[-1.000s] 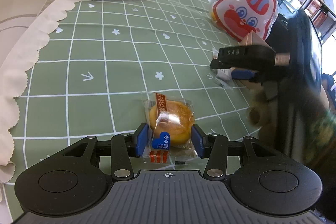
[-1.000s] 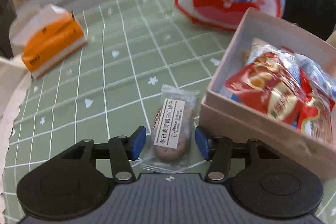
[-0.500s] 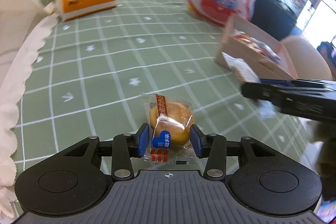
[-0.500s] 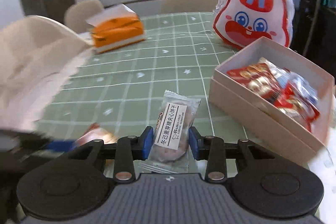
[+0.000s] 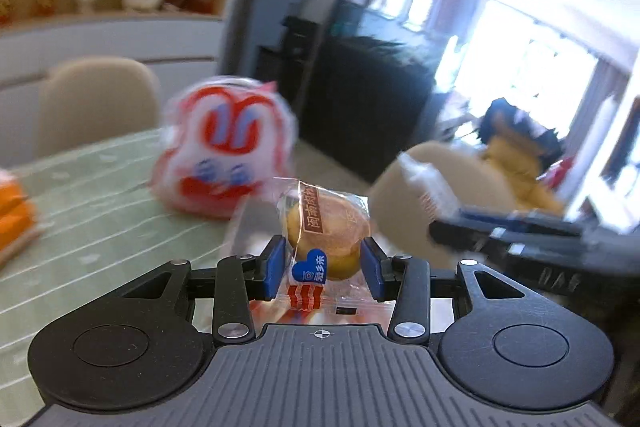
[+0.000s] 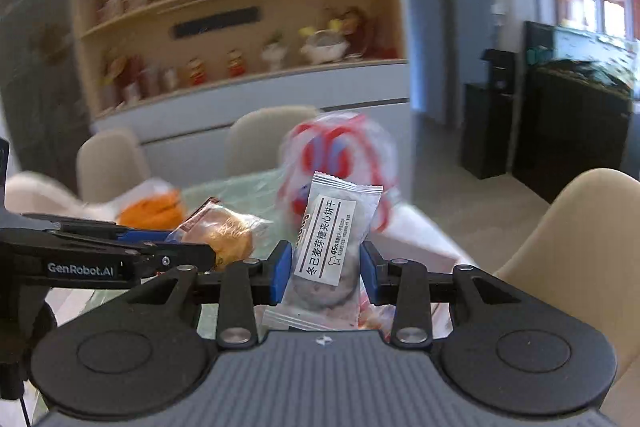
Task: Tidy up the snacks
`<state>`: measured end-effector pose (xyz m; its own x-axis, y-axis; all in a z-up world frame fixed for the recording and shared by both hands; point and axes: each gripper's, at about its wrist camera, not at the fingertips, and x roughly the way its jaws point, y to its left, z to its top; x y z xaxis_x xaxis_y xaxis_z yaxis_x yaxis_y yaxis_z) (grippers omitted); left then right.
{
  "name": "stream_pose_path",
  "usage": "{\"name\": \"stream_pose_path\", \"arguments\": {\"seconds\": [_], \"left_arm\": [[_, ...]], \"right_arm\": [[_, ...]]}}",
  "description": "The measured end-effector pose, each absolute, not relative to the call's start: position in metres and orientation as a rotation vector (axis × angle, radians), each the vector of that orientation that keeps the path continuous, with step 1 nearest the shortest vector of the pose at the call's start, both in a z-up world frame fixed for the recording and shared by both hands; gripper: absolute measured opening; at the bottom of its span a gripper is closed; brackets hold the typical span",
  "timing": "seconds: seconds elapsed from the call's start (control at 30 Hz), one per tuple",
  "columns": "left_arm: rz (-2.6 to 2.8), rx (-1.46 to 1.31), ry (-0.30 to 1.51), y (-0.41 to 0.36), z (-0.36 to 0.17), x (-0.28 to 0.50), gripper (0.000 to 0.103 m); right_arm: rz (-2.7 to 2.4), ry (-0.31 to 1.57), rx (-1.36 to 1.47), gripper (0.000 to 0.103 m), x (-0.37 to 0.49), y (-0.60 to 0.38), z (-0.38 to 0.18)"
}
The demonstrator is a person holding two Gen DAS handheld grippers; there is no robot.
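- Left gripper (image 5: 323, 269): jaws about half open, clamped on the wrapped round cake (image 5: 326, 231), which is up off the table (image 5: 100, 187).
- Right gripper (image 6: 323, 273): jaws a bit narrower, pinching the grey biscuit packet (image 6: 330, 251), also in the air.
- Both sit close side by side. Swing either one carelessly and the wrappers could clip each other.
- Crinkly film is slippery, so a fast move could let a snack slide out.
- Pink box (image 6: 416, 251) is behind the biscuit, I think. It's too blurry to be sure.
- Bunny bag (image 5: 224, 155) stands further back on the table.
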<state>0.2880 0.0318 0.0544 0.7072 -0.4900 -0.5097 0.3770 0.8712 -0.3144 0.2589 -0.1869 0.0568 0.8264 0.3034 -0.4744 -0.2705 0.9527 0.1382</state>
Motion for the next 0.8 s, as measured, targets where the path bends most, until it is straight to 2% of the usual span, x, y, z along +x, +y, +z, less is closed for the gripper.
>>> {"name": "stream_pose_path", "arguments": {"seconds": [0.17, 0.3, 0.4, 0.47, 0.57, 0.8], "left_arm": [[-0.581, -0.37, 0.823, 0.008, 0.0, 0.393, 0.046], [-0.526, -0.304, 0.918, -0.004, -0.047, 0.423, 0.045], [-0.493, -0.288, 0.89, 0.005, -0.061, 0.422, 0.046], [-0.483, -0.29, 0.854, 0.013, -0.06, 0.417, 0.046], [-0.422, -0.277, 0.774, 0.026, -0.048, 0.398, 0.046], [-0.316, -0.193, 0.602, 0.032, 0.004, 0.302, 0.046]], "right_arm": [[0.242, 0.629, 0.153, 0.037, 0.333, -0.206, 0.031], [0.199, 0.74, 0.19, 0.037, 0.369, -0.21, -0.018], [0.218, 0.785, 0.213, 0.038, 0.379, -0.204, -0.046], [0.248, 0.837, 0.232, 0.046, 0.386, -0.199, -0.062], [0.211, 0.88, 0.237, 0.046, 0.384, -0.194, -0.076], [0.164, 0.679, 0.164, 0.05, 0.321, -0.195, -0.031]]}}
